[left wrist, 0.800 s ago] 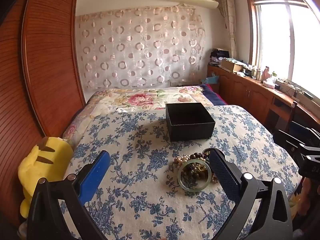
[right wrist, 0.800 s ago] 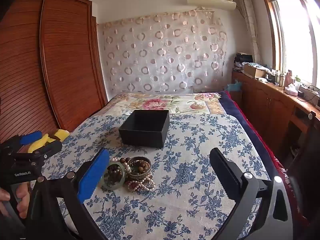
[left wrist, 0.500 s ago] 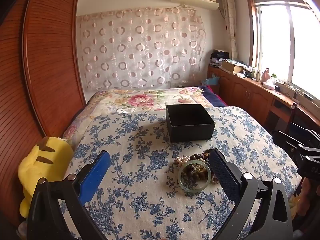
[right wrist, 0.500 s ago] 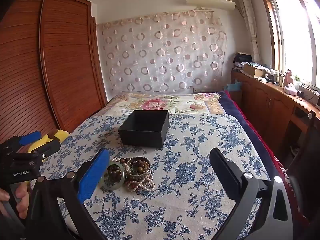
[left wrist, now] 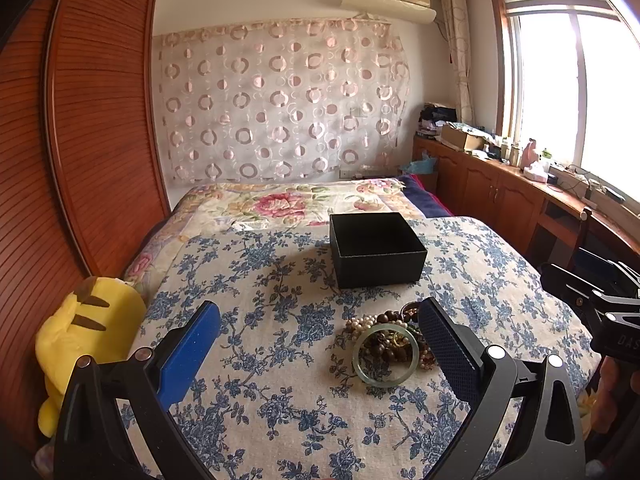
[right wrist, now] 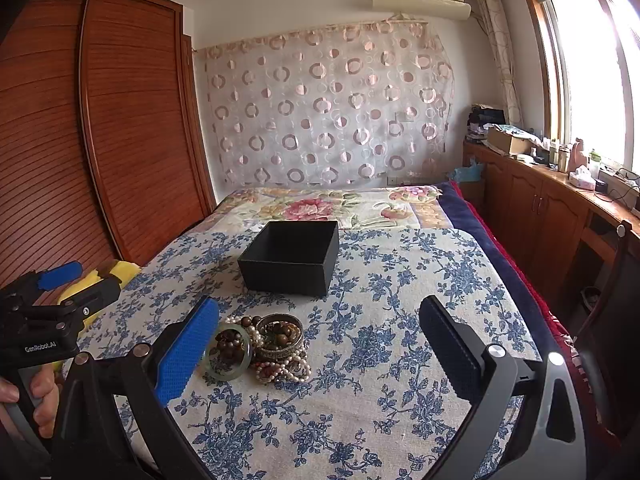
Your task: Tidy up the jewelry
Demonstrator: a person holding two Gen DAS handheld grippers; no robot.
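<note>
Both tools gape wide with nothing between the pads, so no piece is picked up yet. Left tool (left wrist: pixel 320 344) hangs over the bed (left wrist: pixel 260 400), angled down; the jewelry pile (left wrist: pixel 386 346), with its green jade bangle (left wrist: pixel 385 356), lies just inside its right pad. Right tool (right wrist: pixel 320 344) has the same pile (right wrist: pixel 260 346) beside its left pad. Black open box (right wrist: pixel 290 256) sits beyond the pile, ahead of both tools, likely the drop spot, looking empty.
</note>
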